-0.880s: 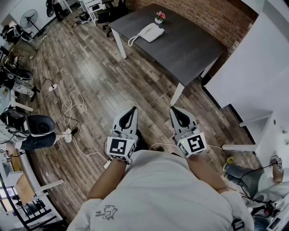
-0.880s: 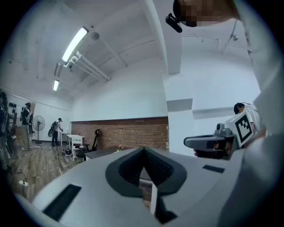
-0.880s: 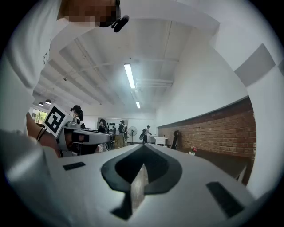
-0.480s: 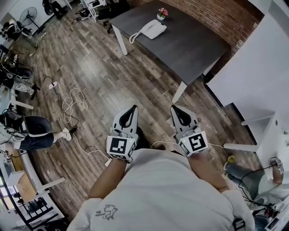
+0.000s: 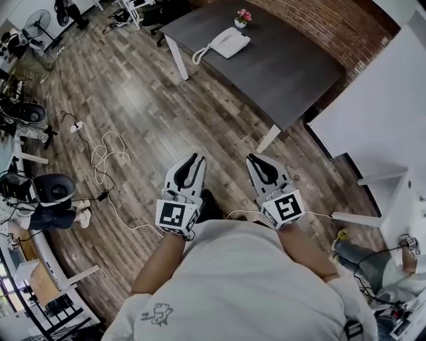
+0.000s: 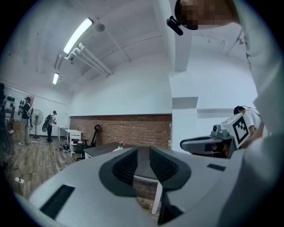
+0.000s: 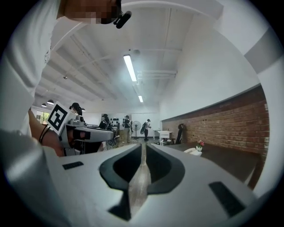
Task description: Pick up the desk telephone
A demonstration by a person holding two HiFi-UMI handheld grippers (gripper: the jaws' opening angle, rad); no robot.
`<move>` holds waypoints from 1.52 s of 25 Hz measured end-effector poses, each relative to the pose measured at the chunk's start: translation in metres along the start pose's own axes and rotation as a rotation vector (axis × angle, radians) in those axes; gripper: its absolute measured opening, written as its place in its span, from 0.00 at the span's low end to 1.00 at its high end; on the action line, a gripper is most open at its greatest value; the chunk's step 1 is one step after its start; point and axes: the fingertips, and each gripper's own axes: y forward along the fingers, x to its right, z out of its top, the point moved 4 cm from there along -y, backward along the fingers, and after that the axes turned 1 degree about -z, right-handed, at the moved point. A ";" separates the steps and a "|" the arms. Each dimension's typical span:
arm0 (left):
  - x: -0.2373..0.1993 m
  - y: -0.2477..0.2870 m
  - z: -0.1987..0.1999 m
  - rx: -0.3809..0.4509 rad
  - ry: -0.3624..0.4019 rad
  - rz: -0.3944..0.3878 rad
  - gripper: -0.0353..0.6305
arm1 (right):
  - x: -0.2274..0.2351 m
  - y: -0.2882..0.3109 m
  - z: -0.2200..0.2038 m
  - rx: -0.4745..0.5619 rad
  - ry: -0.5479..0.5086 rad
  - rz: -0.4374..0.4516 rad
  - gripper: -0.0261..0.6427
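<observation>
Nothing of the pick-up is done yet. The white corded desk telephone [image 5: 226, 45] lies on the far end of the dark grey rectangular counter [image 5: 293, 66], near a small pot of pink flowers [image 5: 243, 17], and both tools are well apart from it, held level in front of the person's body over the brown plank floor [image 5: 146, 113].

The left hand-held gripper [image 5: 195, 158] has its jaws a little apart with nothing between them. The right hand-held gripper [image 5: 253, 160] has its jaws closed together, empty. What is left, as I judge it, is the whole approach, the opening of the jaws, the grasp and the lift.

The floor between the person and the counter is open. A white cable [image 5: 100, 153] trails on the left. The counter's near corner with its white leg [image 5: 269, 138] and the white wall [image 5: 373, 113] narrow the right side.
</observation>
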 end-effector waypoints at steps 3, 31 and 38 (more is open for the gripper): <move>-0.023 0.015 -0.002 -0.004 -0.013 -0.027 0.30 | 0.006 0.030 -0.002 -0.011 -0.001 -0.004 0.20; -0.221 0.074 0.018 0.018 -0.077 -0.075 0.50 | 0.000 0.241 0.015 -0.034 0.024 -0.004 0.37; -0.251 0.107 0.015 0.001 -0.072 -0.016 0.51 | 0.028 0.293 0.008 -0.024 0.047 0.063 0.38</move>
